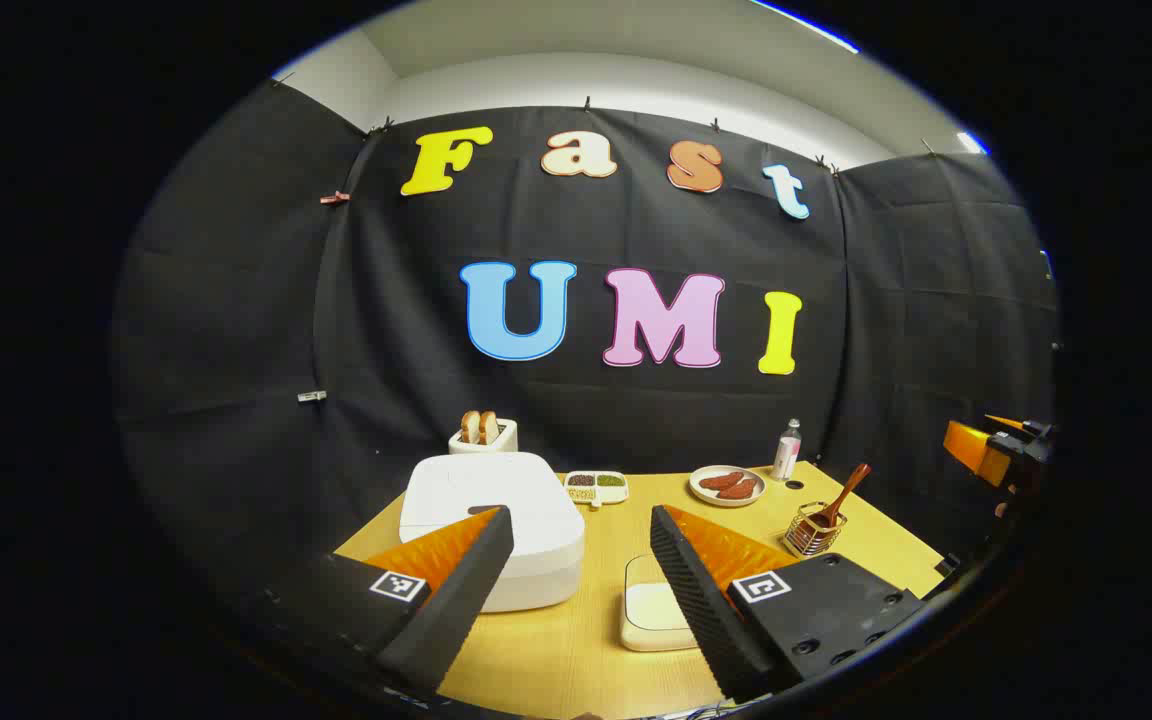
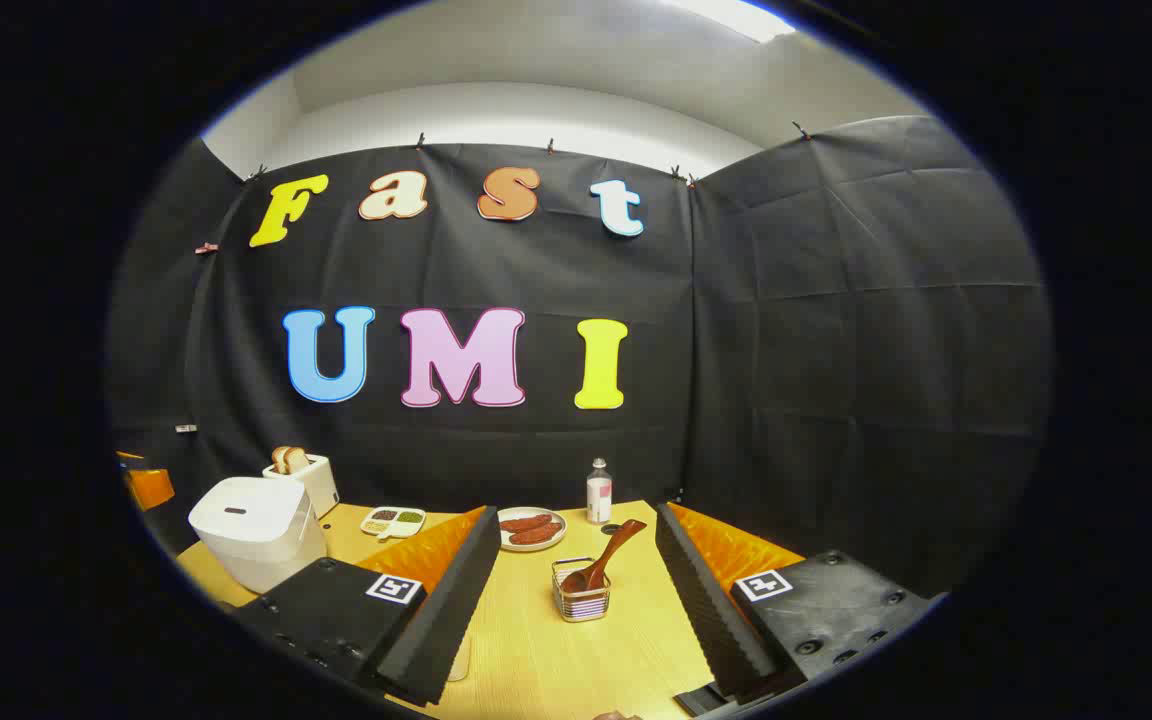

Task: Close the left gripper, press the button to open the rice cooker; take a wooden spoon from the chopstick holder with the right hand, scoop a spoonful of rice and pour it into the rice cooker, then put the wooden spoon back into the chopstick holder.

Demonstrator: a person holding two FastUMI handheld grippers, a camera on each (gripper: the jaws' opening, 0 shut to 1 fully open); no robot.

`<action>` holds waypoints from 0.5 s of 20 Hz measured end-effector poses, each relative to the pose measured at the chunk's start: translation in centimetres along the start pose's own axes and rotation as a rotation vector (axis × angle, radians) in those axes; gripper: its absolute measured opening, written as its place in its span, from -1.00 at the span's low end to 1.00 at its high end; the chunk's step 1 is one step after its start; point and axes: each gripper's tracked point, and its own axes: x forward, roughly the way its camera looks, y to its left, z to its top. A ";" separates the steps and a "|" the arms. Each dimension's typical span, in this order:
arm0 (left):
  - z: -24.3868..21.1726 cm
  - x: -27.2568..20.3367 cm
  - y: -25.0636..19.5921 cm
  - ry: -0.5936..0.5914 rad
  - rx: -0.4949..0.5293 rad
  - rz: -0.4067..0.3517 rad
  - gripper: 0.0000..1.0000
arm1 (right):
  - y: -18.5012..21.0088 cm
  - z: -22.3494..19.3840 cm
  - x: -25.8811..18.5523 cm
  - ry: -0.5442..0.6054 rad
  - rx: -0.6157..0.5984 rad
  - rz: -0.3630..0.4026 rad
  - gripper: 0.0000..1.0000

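Rice cooker [image 1: 496, 525]: lid down, ahead-left of left gripper [image 1: 576, 590], fingers apart.
Wooden spoon [image 2: 604, 562]: leaning in chopstick holder [image 2: 582, 597], directly ahead between right gripper [image 2: 576, 600] fingers, spread apart.

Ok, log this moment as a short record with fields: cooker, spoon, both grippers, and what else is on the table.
cooker: rice cooker, white, lid shut, left side of table
spoon: wooden spoon leaning in the wire holder, untouched
left gripper: open, raised in front of the cooker
right gripper: open, facing the holder, apart from it
rice: tub beside the cooker, near edge
also: toaster with bread, divided dish, plate, bottle
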 end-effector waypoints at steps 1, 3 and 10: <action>0.0 0.2 0.0 0.002 -0.008 0.002 0.91 | 0.2 -0.1 0.1 0.002 0.008 0.008 0.95; 0.5 0.5 -0.2 -0.007 -0.016 -0.002 0.92 | 0.5 -0.2 0.4 0.004 0.020 0.018 0.95; -0.5 1.8 0.6 0.000 -0.028 0.022 0.91 | 0.5 -1.1 1.4 0.032 0.011 0.031 0.95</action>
